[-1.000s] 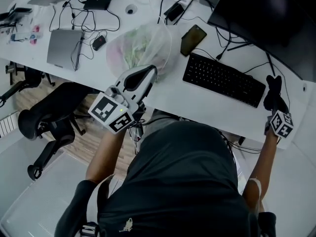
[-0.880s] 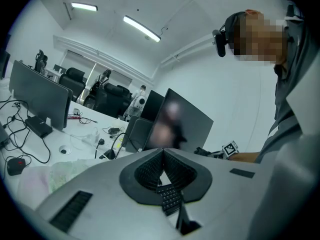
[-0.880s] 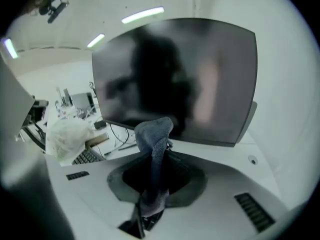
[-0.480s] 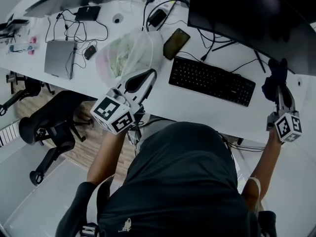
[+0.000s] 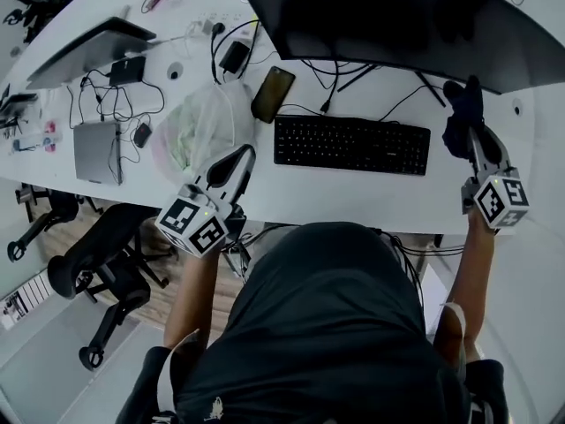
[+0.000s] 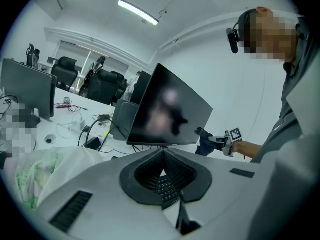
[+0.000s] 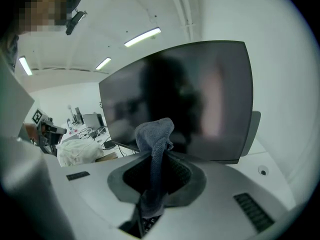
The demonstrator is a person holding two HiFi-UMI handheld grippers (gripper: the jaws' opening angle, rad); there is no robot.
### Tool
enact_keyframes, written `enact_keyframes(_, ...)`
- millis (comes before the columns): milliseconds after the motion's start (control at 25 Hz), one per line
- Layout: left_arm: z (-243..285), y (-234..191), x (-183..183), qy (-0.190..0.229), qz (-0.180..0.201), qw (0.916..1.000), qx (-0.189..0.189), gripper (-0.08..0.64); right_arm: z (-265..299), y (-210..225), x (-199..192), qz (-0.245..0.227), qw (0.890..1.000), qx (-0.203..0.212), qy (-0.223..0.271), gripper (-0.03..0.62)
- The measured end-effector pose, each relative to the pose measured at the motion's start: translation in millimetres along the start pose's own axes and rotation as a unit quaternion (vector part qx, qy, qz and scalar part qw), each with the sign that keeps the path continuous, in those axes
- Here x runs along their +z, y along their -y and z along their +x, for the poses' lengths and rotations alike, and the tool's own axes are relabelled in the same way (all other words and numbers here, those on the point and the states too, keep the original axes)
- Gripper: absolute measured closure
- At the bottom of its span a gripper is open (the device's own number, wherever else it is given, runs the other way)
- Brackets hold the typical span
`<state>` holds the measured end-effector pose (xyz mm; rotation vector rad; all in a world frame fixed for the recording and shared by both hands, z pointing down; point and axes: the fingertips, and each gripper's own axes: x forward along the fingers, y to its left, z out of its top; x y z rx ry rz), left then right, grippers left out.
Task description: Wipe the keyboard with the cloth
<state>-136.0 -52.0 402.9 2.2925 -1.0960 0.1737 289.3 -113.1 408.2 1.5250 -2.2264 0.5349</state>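
My right gripper (image 7: 159, 159) has its jaws pinched on the cloth (image 7: 154, 134). It is a dark towelling strip that runs lengthwise along the jaws and stands up past their tips, with its top folded over. My left gripper (image 6: 162, 153) has its jaws pressed together with nothing caught between them.

Between the two grippers lies the black keyboard (image 5: 351, 145), flat on the white desk (image 5: 353, 197). Its long axis runs from one gripper toward the other, parallel to the desk's front edge. Its right end is just left of the cloth, and its left end is near my left tips.

Beyond my left tips sit a bulging plastic bag (image 5: 199, 126) and a dark phone (image 5: 273, 94). Farther left of them lies a closed laptop (image 5: 97, 151) among cables. Past the keyboard a wide monitor (image 5: 388, 16) spans the desk. Strip lights (image 6: 139, 11) line the white ceiling.
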Motion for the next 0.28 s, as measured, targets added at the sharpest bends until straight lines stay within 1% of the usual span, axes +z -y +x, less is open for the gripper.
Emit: enact_keyframes(280,-2.4,9.0,-25.3,-0.021,-0.026,0.9993,0.016,0.555,-13.3,8.0,-12.0,0.012,1.0,0.003,-0.003,0.543)
